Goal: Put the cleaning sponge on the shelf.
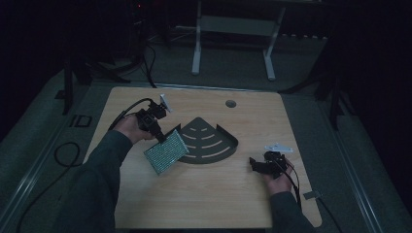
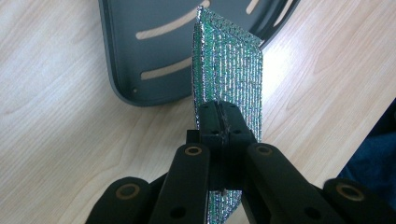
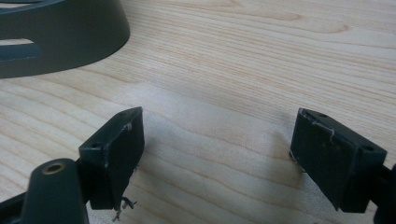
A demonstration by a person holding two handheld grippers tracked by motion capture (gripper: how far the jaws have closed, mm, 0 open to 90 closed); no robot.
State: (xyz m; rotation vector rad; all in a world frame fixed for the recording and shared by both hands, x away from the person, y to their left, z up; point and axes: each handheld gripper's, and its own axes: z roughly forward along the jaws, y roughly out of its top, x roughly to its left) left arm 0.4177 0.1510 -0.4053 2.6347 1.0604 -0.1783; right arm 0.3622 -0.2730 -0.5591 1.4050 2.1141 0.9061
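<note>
While the high view is dim, it sets out the layout plainly: the left gripper [image 1: 156,130] is clamped on the upper edge of a glittery green pad [image 1: 166,151], which hangs tilted just off the left rim of a dark fan-shaped tray [image 1: 210,144]. The tray lies to the right of the pad, so the left hand is far nearer to it than the right gripper [image 1: 261,165], which rests well apart near the right edge of the wooden table [image 1: 204,194], jaws spread. Grey floor and a white stand frame lie beyond in a darkened room.

Seen from the left gripper view, the jaws press together on the pad [image 2: 229,79], whose long axis runs away from the camera toward the slotted tray [image 2: 140,51].

Seen from the right gripper view, the jaws stand apart over bare pale woodgrain [image 3: 261,60], with the tray wall [image 3: 65,37] at upper left.
</note>
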